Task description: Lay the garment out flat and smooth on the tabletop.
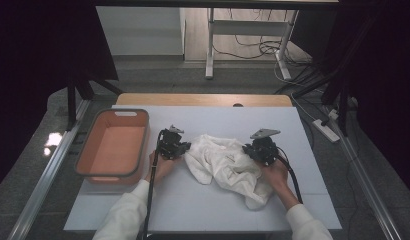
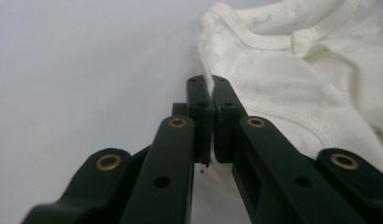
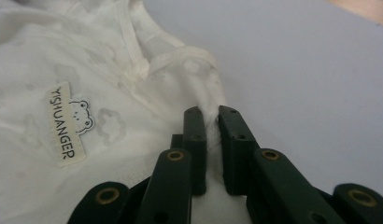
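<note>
Orange plastic basket (image 1: 113, 145) stands empty at the worktop's (image 1: 193, 200) left | left gripper (image 1: 174, 144) pinches the rumpled cream cotton garment's (image 1: 228, 162) left edge | right gripper (image 1: 261, 148) clamps its right edge near the collar | step: both edges gripped, garment mid-worktop | next, likely: lift together, spread taut.

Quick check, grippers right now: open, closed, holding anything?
Left gripper: closed on an edge of the white garment.
Right gripper: closed on a fold of the same garment, near its trimmed opening.
</note>
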Tool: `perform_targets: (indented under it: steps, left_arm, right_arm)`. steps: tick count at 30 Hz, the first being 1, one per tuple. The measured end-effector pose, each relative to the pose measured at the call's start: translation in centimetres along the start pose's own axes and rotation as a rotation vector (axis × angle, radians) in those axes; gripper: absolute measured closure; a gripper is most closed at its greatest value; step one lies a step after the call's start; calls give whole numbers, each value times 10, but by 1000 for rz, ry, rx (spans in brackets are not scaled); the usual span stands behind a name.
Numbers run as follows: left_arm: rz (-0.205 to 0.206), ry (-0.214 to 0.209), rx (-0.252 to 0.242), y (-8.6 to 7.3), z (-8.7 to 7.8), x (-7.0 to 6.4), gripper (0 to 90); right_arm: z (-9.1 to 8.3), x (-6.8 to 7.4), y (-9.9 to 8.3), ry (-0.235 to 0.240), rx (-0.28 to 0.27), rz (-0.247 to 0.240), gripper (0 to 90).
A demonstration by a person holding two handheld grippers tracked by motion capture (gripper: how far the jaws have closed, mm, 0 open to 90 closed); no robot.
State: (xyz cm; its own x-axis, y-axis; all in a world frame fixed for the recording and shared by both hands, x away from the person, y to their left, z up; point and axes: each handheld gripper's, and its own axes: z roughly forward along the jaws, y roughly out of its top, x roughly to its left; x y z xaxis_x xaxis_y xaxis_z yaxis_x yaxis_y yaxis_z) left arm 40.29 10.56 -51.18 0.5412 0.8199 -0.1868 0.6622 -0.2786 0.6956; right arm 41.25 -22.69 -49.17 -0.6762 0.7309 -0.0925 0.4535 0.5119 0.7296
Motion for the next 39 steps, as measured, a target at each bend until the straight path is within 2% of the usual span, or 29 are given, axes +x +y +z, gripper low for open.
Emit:
perform_targets:
  steps: [4, 11, 17, 21, 22, 23, 24, 25, 27, 28, 33, 36, 39]
  left_arm:
    - [23, 12, -28, 4, -9, -2, 876]
    - [11, 14, -113, 15, -37, 3, 875]
    - [-3, 16, -145, 19, -43, 5, 875]
    - [-8, 27, -151, 21, -40, 5, 865]
    - [-14, 36, -148, 21, -38, 5, 814]
    - [-16, 42, -135, 21, -35, 5, 722]
    - [-11, 40, -117, 21, -33, 5, 585]
    - [-4, 34, -106, 21, -32, 5, 512]
    - [-5, 13, -102, 20, -31, 4, 439]
    - [-5, 10, -102, 20, -31, 3, 401]
    - [-2, -17, -99, 20, -33, -1, 361]
    - [-8, -30, -103, 19, -36, -2, 351]
    - [-8, -36, -102, 18, -38, -2, 346]
  right_arm:
    - [-10, -4, 3, -6, -36, 1, 824]
    - [-32, -11, 16, -23, -117, 11, 826]
    - [-44, -12, 30, -44, -171, 4, 824]
    - [-41, -17, 36, -47, -183, 21, 814]
    - [-36, -19, 36, -45, -173, 33, 781]
    - [-31, -21, 35, -42, -163, 41, 712]
    - [-26, -22, 34, -49, -146, 50, 603]
    - [-23, -22, 33, -62, -141, 62, 515]
    - [-24, -23, 32, -53, -145, 82, 433]
    - [-27, -24, 32, -46, -162, 93, 427]
    - [-43, -30, 30, -38, -200, 135, 408]
    - [-46, -33, 20, -36, -173, 167, 409]
    - [-47, -32, 9, -39, -136, 175, 410]
